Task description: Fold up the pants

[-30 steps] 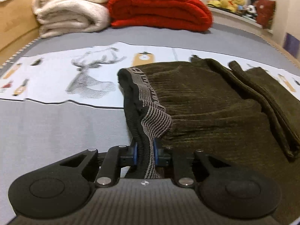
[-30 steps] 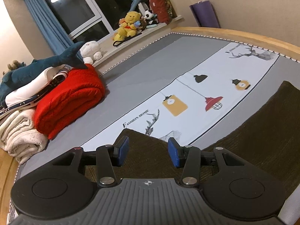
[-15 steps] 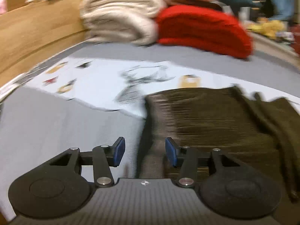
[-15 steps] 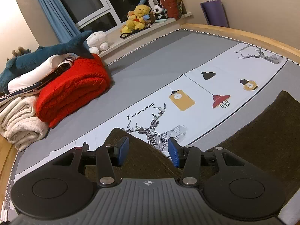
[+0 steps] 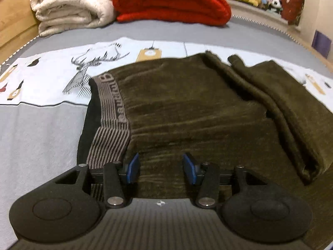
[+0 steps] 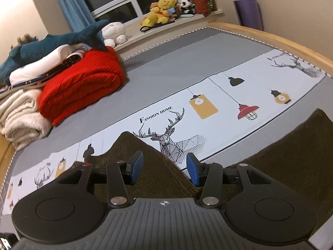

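Observation:
Dark olive pants (image 5: 187,108) lie spread on the bed, and their grey striped waistband (image 5: 112,112) rests flat at the left edge. Two folded legs (image 5: 276,95) run off to the right. My left gripper (image 5: 160,162) hovers open just over the fabric beside the waistband, with nothing pinched between its blue pads. In the right wrist view a peaked fold of the pants (image 6: 133,152) lies under my right gripper (image 6: 164,164), which is open and holds nothing. More of the pants (image 6: 301,145) shows at the right.
The bed sheet (image 6: 187,66) is grey with a white printed band. At its far end sit a folded red blanket (image 5: 170,0) and a cream blanket (image 5: 70,6). A wooden bed frame (image 6: 270,35) rims the mattress. Plush toys (image 6: 160,10) line the window sill.
My left gripper let go of the waistband and its jaws opened. The waistband dropped flat onto the bed. The right gripper stayed open and rolled slightly.

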A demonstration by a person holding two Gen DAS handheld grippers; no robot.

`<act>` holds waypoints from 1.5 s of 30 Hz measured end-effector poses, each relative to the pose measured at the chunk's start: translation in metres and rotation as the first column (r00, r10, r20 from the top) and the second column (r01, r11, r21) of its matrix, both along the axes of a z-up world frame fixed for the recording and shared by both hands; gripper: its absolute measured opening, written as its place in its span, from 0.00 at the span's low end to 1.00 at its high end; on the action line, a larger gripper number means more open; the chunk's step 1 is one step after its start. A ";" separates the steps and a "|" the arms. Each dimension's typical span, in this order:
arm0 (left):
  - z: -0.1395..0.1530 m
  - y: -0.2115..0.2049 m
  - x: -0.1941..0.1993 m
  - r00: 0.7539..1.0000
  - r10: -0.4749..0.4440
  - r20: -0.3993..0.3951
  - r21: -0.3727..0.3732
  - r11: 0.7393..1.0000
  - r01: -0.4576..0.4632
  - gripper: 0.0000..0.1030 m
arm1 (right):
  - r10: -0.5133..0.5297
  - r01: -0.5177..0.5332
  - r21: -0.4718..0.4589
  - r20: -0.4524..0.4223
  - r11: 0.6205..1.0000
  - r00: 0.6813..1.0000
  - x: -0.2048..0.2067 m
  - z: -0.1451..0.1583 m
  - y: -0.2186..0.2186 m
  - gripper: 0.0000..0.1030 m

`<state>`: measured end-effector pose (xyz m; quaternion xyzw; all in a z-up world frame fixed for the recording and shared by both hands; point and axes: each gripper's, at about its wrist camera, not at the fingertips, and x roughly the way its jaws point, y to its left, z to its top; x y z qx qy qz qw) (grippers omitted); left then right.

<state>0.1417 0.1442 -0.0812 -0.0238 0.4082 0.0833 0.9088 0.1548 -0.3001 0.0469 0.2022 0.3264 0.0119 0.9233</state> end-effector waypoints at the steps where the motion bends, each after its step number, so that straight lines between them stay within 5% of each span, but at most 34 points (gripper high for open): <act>1: 0.000 -0.001 0.001 1.000 -0.007 0.003 -0.004 1.000 0.007 0.51 | 0.006 -0.006 -0.008 0.002 1.000 1.000 0.001 0.000 0.001 0.47; 8: -0.003 -0.010 0.005 0.999 -0.052 -0.004 -0.017 0.998 0.052 0.52 | -0.020 0.026 -0.092 0.066 0.995 0.998 0.010 -0.002 0.005 0.47; 17: -0.015 -0.017 0.008 0.994 -0.096 -0.056 0.033 0.995 0.098 0.53 | 0.011 -0.011 -0.144 -0.001 0.989 1.000 0.045 -0.021 0.014 0.46; 18: -0.016 -0.016 0.009 0.994 -0.097 -0.056 0.031 0.995 0.099 0.54 | 0.013 -0.015 -0.134 -0.012 0.991 1.000 0.049 -0.024 0.014 0.44; 21: -0.017 -0.019 0.009 0.993 -0.106 -0.056 0.046 0.993 0.108 0.56 | 0.049 -0.054 -0.113 -0.051 0.992 0.998 0.063 -0.033 0.017 0.14; 25: -0.018 -0.020 0.009 0.992 -0.110 -0.055 0.052 0.992 0.113 0.57 | 0.107 -0.116 -0.129 -0.073 0.985 0.992 0.086 -0.045 0.027 0.12; 29: -0.018 -0.019 0.009 0.993 -0.109 -0.052 0.043 0.993 0.111 0.57 | 0.140 -0.150 -0.073 -0.128 0.986 0.982 0.113 -0.065 0.031 0.14; 33: -0.019 -0.020 0.008 0.993 -0.113 -0.046 0.046 0.992 0.115 0.59 | 0.153 -0.167 -0.062 -0.188 0.984 0.970 0.140 -0.090 0.037 0.37; 38: -0.021 -0.019 0.008 0.992 -0.120 -0.037 0.048 0.991 0.121 0.60 | 0.189 -0.217 -0.094 -0.239 0.972 0.952 0.167 -0.118 0.045 0.45; 45: -0.023 -0.021 0.010 0.992 -0.122 -0.026 0.052 0.991 0.123 0.65 | 0.290 -0.302 -0.015 -0.238 0.953 0.927 0.193 -0.138 0.052 0.48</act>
